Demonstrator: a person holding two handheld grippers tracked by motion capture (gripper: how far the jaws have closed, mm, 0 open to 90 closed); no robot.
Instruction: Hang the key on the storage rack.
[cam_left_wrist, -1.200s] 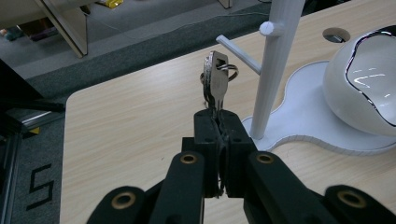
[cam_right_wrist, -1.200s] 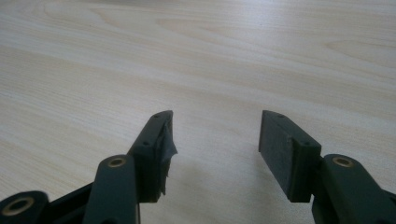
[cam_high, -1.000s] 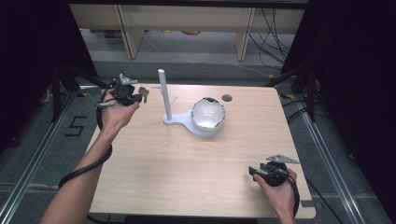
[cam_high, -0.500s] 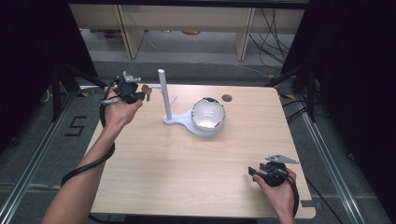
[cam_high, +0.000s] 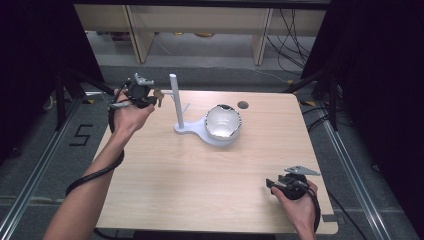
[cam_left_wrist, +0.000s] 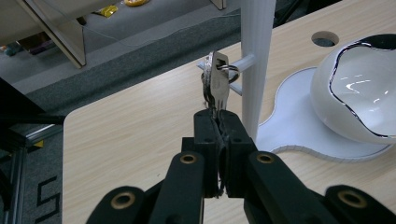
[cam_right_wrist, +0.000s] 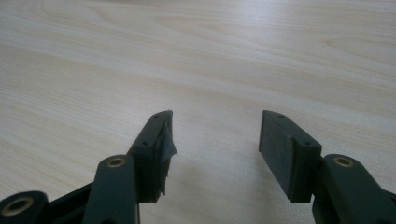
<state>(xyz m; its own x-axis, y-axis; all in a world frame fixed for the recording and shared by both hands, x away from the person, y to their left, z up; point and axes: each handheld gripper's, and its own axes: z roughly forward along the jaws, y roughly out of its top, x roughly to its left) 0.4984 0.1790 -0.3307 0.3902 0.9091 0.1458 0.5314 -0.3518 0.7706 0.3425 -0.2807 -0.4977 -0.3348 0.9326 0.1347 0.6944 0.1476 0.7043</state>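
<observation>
My left gripper (cam_left_wrist: 218, 126) is shut on a bunch of silver keys (cam_left_wrist: 217, 81), gripped by the blades with the heads up. Their key ring (cam_left_wrist: 229, 72) sits at the tip of a short peg (cam_left_wrist: 243, 62) that sticks out of a white upright post (cam_left_wrist: 257, 56); I cannot tell whether the ring is over the peg. In the high view that gripper (cam_high: 150, 97) is at the table's far left, just left of the post (cam_high: 175, 100). My right gripper (cam_right_wrist: 215, 140) stands open over bare wood, at the front right corner (cam_high: 274, 184).
The post rises from a flat white base (cam_left_wrist: 299, 121) that also carries a glossy white bowl (cam_high: 223, 122). A round hole (cam_high: 243, 105) pierces the table behind the bowl. Dark frame posts and shelving stand beyond the far edge.
My left gripper has carried the keys a little to the right, closer to the post's peg. The right gripper has stayed where it was.
</observation>
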